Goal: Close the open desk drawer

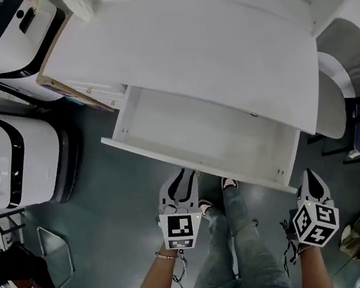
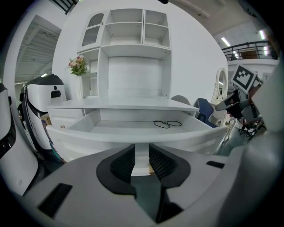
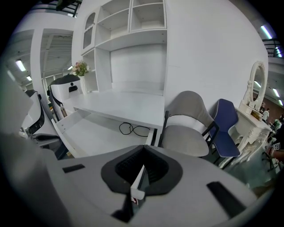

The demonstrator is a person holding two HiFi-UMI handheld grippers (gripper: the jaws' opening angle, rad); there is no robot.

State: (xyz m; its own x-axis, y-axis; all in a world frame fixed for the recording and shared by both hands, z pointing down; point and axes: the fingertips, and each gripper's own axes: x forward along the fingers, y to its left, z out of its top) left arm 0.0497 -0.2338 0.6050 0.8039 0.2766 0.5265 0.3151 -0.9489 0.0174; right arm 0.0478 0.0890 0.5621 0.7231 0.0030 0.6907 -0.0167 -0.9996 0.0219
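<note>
1. White drawer (image 1: 204, 130) stands pulled well out from under the tabletop (image 1: 219, 41), toward the person. Its front panel is just above the person's legs (image 1: 238, 251).
2. Left gripper (image 1: 181, 186) is at the front panel, left of its middle. Jaws are a little apart with nothing between them, and the panel shows through the gap. Can't tell if the tips touch it.
3. Right gripper (image 1: 312, 184) is at the drawer's front right corner. Jaws are apart and the panel's end stands edge-on in the gap. Floor shows beside it, so it isn't clamped.
4. Room to move: a strip of floor lies between the drawer's left side and the white machine (image 1: 10, 164). On the right, the grey chair (image 1: 338, 84) is near the drawer's side.
5. Both gripper views show a black cable loop (image 2: 167, 123) lying on the drawer floor towards the back. The head view doesn't show it, as the tabletop overhang covers that part.
6. Gripper views also show the shelf unit (image 2: 133, 35) on the tabletop, flowers (image 2: 78, 66) and an oval mirror (image 3: 256, 86). Only the head view shows both grippers lined up along the front edge.
</note>
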